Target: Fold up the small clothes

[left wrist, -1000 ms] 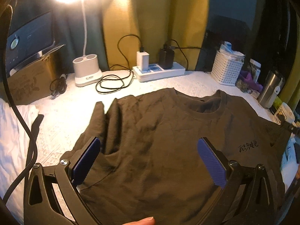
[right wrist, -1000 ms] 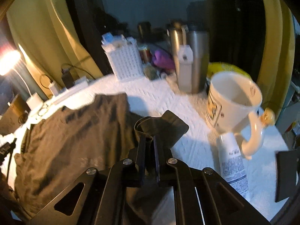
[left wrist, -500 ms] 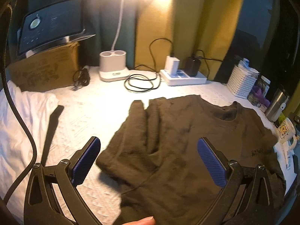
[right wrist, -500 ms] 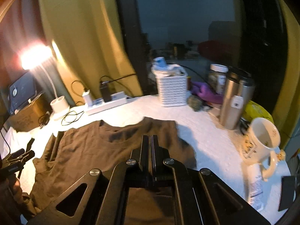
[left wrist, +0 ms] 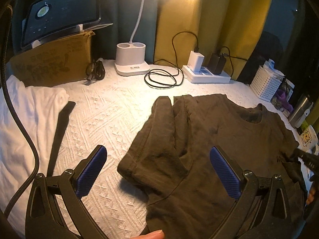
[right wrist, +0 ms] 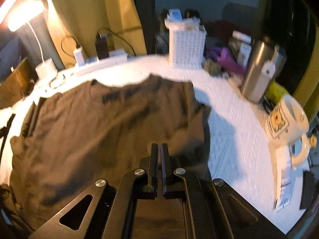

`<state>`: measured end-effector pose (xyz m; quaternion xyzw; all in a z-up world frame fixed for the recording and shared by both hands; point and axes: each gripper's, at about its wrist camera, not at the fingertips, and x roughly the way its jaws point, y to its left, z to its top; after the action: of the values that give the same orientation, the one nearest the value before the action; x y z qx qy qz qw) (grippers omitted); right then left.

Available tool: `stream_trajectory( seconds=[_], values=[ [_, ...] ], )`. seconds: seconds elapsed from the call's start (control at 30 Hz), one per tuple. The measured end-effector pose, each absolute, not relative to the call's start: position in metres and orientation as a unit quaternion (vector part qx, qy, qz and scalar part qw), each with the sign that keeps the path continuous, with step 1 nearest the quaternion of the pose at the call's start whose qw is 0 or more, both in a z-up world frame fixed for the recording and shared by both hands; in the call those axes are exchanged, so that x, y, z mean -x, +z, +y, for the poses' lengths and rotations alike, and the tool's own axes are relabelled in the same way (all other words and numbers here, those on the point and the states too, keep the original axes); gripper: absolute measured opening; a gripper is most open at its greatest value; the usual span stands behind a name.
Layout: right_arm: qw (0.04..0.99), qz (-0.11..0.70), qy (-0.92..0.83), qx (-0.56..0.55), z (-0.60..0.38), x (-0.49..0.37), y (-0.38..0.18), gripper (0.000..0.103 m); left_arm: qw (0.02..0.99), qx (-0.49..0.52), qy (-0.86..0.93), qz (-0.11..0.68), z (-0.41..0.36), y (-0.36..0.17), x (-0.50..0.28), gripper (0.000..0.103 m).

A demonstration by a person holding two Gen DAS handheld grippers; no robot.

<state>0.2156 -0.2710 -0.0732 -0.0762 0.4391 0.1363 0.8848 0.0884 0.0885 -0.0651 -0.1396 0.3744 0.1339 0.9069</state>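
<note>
Here a dark olive T-shirt (left wrist: 209, 139) is spread front up on the bench (left wrist: 103, 115), which is covered by a white textured cloth; its neckline is turned toward the far curtains and one sleeve (left wrist: 151, 145) is bunched into folds at the shirt's left side. The left gripper (left wrist: 157, 171) is held above that sleeve with its blue-padded jaws wide apart and nothing between them. The right gripper (right wrist: 159, 155) is seen with its jaws pressed together at the shirt's right edge; whether fabric is pinched there cannot be told from the blurred view. A white garment (left wrist: 24, 119) is laid to the left. Behind the shirt are set a lamp base (left wrist: 131, 61), a power strip (left wrist: 207, 73) and a white basket (right wrist: 187, 45); a steel flask (right wrist: 259, 73) and a mug (right wrist: 285, 119) are placed to the right.
</note>
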Motion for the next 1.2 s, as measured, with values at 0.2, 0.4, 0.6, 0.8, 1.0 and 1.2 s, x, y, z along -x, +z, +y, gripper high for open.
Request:
stream_trajectory(
  seconds=[0.2,0.4,0.6,0.8,1.0,1.2],
  values=[
    [0.873,0.465,0.106,0.097,-0.293,-0.21,-0.097,0.003,0.907,0.132,0.128,0.38,0.077,-0.066,-0.088,0.102],
    [0.873,0.46,0.103,0.129,-0.304,-0.201,-0.1,0.003,0.906,0.122,0.127,0.386,0.062,-0.065,-0.089,0.102],
    [0.893,0.417,0.072,0.152,-0.323,-0.196,-0.076,0.003,0.908,0.11,0.127,0.384,0.049,-0.058,-0.09,0.102],
    [0.881,0.432,0.049,0.184,-0.34,-0.21,-0.111,0.005,0.907,0.097,0.132,0.388,0.039,-0.056,-0.094,0.102],
    [0.883,0.454,0.075,0.093,-0.369,-0.22,-0.106,0.006,0.905,0.088,0.132,0.396,0.029,-0.056,-0.098,0.102],
    [0.896,0.421,0.143,0.008,-0.358,-0.231,-0.076,0.006,0.905,0.08,0.135,0.396,0.036,-0.054,-0.097,0.102]
  ],
)
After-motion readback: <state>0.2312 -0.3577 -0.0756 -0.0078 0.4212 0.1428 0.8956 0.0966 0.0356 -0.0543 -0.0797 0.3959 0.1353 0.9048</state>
